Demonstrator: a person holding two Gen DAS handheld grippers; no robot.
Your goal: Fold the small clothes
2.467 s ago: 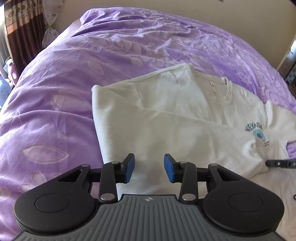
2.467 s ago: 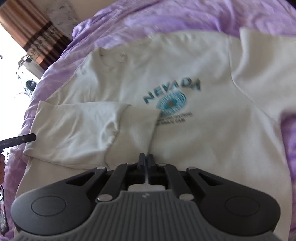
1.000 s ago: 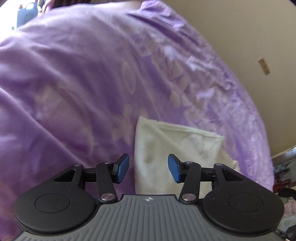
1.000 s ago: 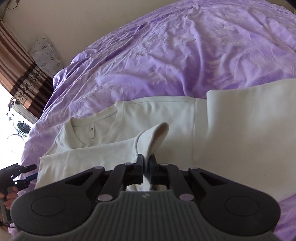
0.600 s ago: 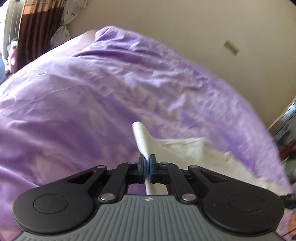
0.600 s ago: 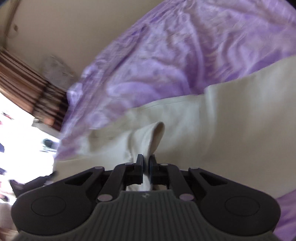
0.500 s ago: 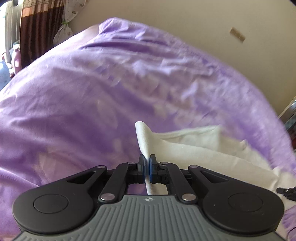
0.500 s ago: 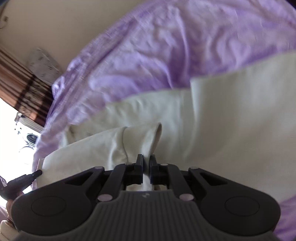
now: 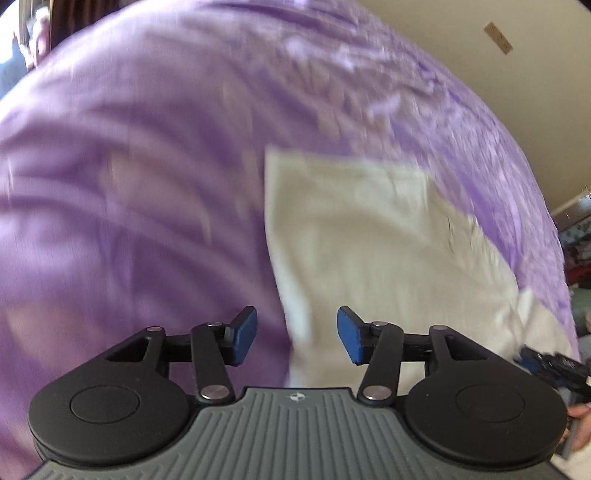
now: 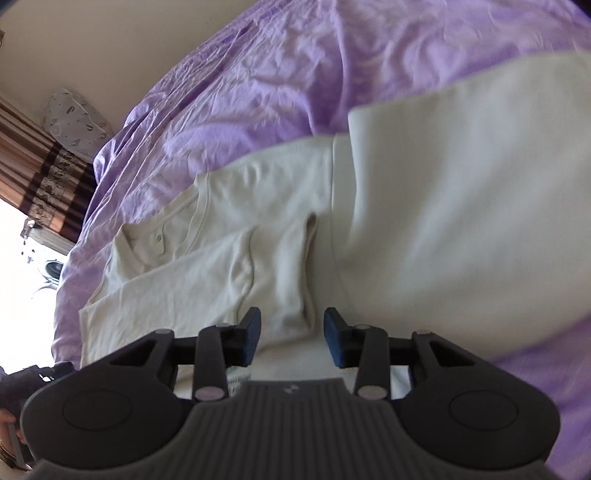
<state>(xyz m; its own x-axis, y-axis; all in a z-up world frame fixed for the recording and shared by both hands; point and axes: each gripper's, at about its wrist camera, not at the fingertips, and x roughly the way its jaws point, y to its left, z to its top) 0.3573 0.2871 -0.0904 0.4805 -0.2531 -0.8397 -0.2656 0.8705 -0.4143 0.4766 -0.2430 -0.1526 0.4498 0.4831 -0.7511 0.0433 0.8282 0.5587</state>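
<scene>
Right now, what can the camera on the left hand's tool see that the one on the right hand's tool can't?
Only the left wrist view shows the left gripper, its jaws opening over the shirt's edge with nothing pinched, and a small tan patch on the wall.

Only the right wrist view shows the shirt's collar, a folded sleeve, the striped curtain, and the right gripper, its jaws opening over loose cloth.

Both show the cream shirt lying on the purple bedspread.

Left wrist view motion-blurred: purple patterned bedspread (image 9: 147, 184) smeared; cream cotton T-shirt (image 9: 369, 240) cut off lower right.
</scene>
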